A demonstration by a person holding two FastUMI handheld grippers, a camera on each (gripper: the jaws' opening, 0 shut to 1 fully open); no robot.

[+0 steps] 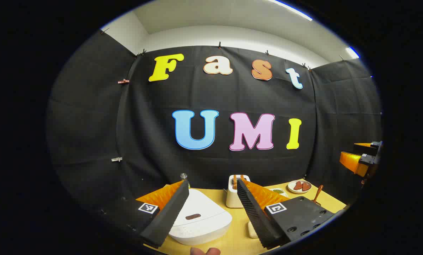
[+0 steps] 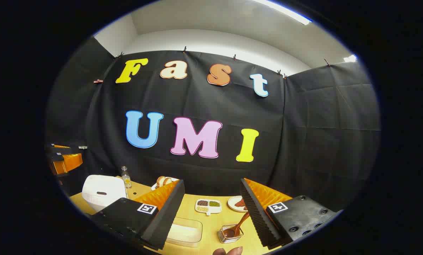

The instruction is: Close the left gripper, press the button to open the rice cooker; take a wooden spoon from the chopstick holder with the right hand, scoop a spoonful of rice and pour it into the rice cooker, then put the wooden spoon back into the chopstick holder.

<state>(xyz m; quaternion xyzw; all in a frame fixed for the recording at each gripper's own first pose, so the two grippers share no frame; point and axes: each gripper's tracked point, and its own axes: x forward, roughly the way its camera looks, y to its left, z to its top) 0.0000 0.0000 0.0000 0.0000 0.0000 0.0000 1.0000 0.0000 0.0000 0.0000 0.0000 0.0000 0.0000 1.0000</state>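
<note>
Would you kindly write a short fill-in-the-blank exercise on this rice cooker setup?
1. The white rice cooker's lid is ___.
2. The brown wooden spoon stands in the wire ___ holder.
3. The left tool has its fingers ___.
4. The clear plastic box of rice sits on the yellow ___.

Missing words: closed; chopstick; open; table

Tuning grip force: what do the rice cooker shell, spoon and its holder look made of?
Rice cooker: probably plastic, white, smooth rounded shell with a soft sheen. Wooden spoon: looks like wood, reddish-brown, glossy bowl, maybe lacquered. Chopstick holder: appears to be thin metal wire or mesh, see-through sides; too small to be sure.
</note>
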